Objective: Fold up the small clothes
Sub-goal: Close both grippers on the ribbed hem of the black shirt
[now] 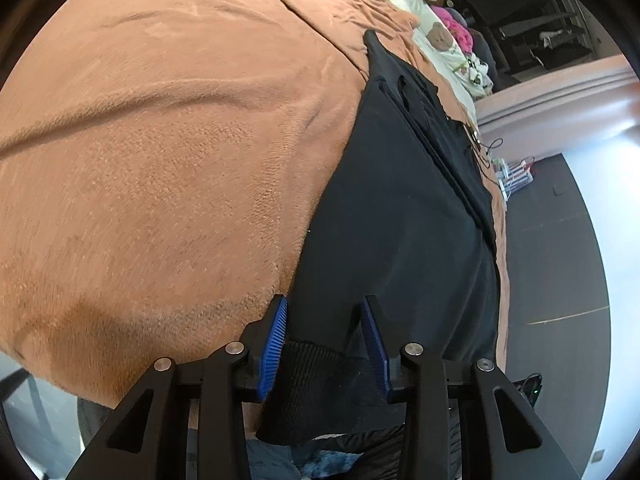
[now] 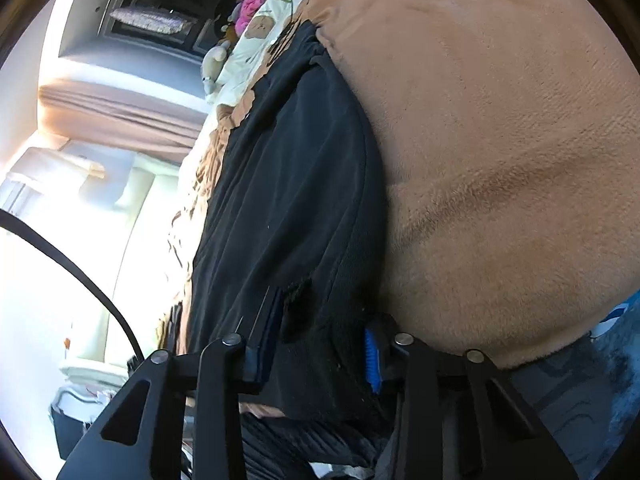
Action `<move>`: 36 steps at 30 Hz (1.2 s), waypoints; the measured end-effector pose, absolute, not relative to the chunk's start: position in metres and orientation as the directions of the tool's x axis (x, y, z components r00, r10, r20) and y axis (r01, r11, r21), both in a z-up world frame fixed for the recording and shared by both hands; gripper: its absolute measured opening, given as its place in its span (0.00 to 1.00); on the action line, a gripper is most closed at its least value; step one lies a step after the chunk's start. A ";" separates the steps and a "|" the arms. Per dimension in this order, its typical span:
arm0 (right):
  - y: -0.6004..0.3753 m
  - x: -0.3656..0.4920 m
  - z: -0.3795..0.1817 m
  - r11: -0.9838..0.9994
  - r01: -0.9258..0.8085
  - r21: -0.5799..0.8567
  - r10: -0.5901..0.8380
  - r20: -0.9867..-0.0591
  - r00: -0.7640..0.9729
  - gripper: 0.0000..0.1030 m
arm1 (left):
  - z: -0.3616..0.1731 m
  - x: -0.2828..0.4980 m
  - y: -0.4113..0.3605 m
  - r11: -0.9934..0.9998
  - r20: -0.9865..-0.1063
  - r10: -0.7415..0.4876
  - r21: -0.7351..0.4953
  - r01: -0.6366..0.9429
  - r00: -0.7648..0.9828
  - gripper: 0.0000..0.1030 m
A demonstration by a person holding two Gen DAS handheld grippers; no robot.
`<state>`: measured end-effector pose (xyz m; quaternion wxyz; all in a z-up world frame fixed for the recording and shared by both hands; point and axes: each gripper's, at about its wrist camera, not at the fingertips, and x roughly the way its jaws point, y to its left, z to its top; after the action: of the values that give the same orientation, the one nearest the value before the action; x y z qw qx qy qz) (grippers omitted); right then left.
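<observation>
A black garment (image 1: 400, 208) lies stretched along the edge of a bed covered with a tan fleece blanket (image 1: 160, 160). Its ribbed hem (image 1: 308, 364) hangs over the near edge, between the blue pads of my left gripper (image 1: 325, 300). The left pad touches the hem; the jaws stand apart around it. In the right wrist view the same black garment (image 2: 288, 184) runs away along the blanket (image 2: 500, 140). My right gripper (image 2: 324, 320) is shut on its near end, with cloth bunched between the pads and partly hiding the right fingertip.
Plush toys and a pink item (image 1: 452, 28) lie at the far end on cream bedding (image 2: 240, 64). Dark floor (image 1: 560, 260) lies beside the bed. A black cable (image 2: 80, 268) crosses the bright left side. Blue patterned cloth (image 2: 616, 328) shows at the lower right.
</observation>
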<state>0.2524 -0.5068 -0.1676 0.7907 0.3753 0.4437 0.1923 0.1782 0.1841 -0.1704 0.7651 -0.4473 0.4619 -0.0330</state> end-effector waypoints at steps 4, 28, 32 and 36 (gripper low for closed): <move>-0.508 0.249 -0.165 0.655 0.043 0.755 0.627 -0.574 0.527 0.08 | -0.170 0.172 0.185 0.570 -0.663 -0.470 -0.732 -0.373 0.583 0.39; -0.532 0.227 -0.150 0.624 0.016 0.781 0.643 -0.525 0.557 0.07 | -0.178 0.179 0.168 0.544 -0.659 -0.481 -0.741 -0.393 0.578 0.20; -0.526 0.238 -0.157 0.656 0.022 0.755 0.640 -0.571 0.515 0.10 | -0.177 0.175 0.169 0.532 -0.644 -0.484 -0.754 -0.384 0.593 0.14; -0.520 0.250 -0.162 0.678 0.043 0.734 0.624 -0.606 0.494 0.10 | -0.175 0.172 0.172 0.509 -0.617 -0.492 -0.776 -0.372 0.614 0.12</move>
<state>0.2496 -0.5204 -0.1616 0.7874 0.3561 0.4682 0.1845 0.1719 0.1717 -0.1751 0.7505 -0.4939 0.4372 -0.0401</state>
